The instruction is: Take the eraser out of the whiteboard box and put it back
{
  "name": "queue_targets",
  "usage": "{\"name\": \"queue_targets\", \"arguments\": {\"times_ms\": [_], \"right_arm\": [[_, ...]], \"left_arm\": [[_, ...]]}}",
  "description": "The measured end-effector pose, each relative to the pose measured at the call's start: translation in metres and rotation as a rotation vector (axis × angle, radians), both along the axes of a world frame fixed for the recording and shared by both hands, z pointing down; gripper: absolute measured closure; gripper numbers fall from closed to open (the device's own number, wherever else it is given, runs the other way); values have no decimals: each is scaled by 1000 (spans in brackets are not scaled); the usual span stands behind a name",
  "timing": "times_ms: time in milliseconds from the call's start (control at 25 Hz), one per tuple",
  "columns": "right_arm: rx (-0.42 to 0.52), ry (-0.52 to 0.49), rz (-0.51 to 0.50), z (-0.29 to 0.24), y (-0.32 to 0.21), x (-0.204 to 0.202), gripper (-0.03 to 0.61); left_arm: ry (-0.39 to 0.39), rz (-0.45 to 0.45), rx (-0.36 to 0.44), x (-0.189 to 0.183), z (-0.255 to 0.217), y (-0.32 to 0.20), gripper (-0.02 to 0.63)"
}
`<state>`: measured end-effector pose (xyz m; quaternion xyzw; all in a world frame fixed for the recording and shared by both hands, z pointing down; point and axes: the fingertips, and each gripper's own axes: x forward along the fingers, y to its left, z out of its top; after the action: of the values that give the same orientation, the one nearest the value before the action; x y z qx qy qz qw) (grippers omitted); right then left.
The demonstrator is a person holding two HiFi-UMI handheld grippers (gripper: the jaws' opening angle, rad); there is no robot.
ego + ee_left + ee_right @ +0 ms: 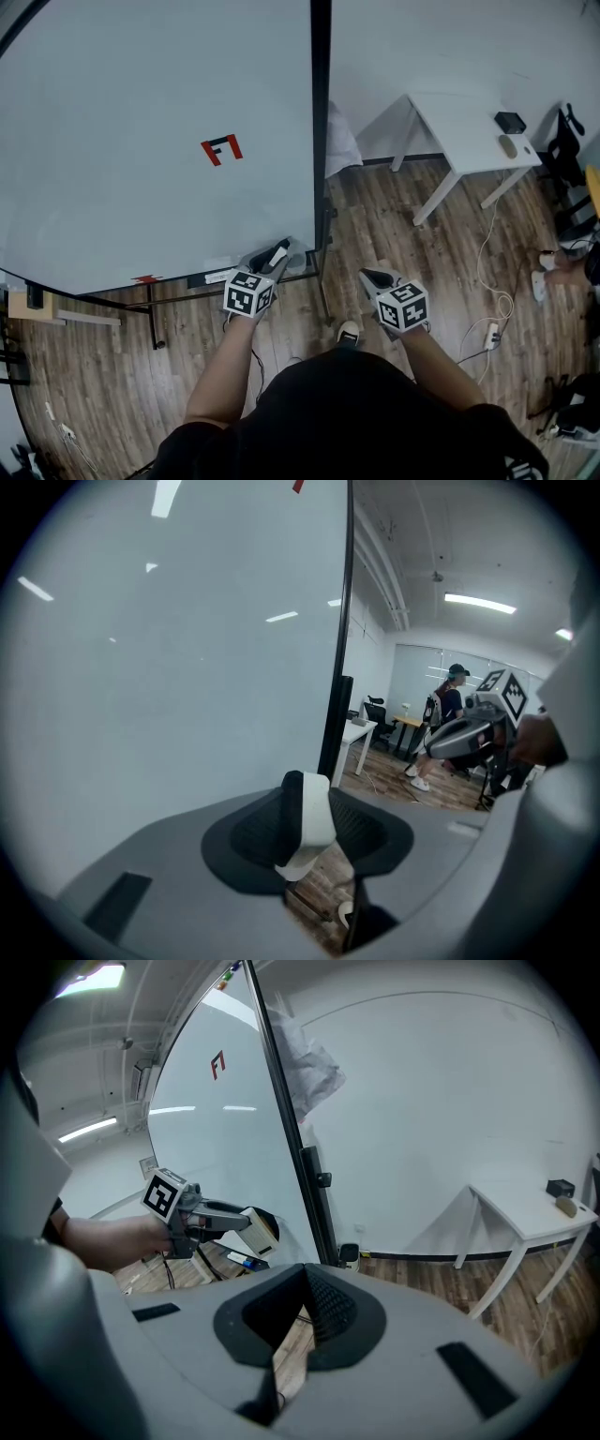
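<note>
Whiteboard (141, 197) and black edge post (321, 112) block ahead of left tongs (279, 253); open wood floor (403, 248) right of post, white tabletop (464, 117) farther right

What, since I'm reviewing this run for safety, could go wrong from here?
The eraser sits tilted in the left hand-held gripper and could slip out. It is close to the whiteboard and its black frame, so a swing could knock them. Cables trail on the floor near the person's shoe: a trip hazard.
</note>
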<state>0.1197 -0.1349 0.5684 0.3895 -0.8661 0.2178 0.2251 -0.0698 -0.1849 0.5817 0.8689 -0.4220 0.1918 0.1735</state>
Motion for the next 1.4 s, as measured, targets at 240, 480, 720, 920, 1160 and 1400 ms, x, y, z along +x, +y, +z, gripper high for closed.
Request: {"name": "queue_targets", "arguments": {"times_ms": [240, 480, 720, 920, 1160, 1400], "right_arm": [[-14, 3, -3, 5, -4, 1, 583], [-29, 9, 0, 13, -10, 6, 583], [-44, 18, -4, 18, -15, 7, 583], [-52, 21, -10, 22, -20, 4, 583], [-62, 25, -8, 26, -24, 4, 583], [-79, 35, -10, 34, -25, 3, 583]], "left_arm": [[1, 12, -10, 10, 6, -8, 459], [-5, 23, -29, 16, 21, -15, 459], [-7, 33, -50, 23, 32, -20, 459], [-14, 50, -68, 30, 45, -22, 459], [-17, 55, -89, 30, 58, -24, 459], [-23, 63, -110, 27, 71, -26, 459]]}}
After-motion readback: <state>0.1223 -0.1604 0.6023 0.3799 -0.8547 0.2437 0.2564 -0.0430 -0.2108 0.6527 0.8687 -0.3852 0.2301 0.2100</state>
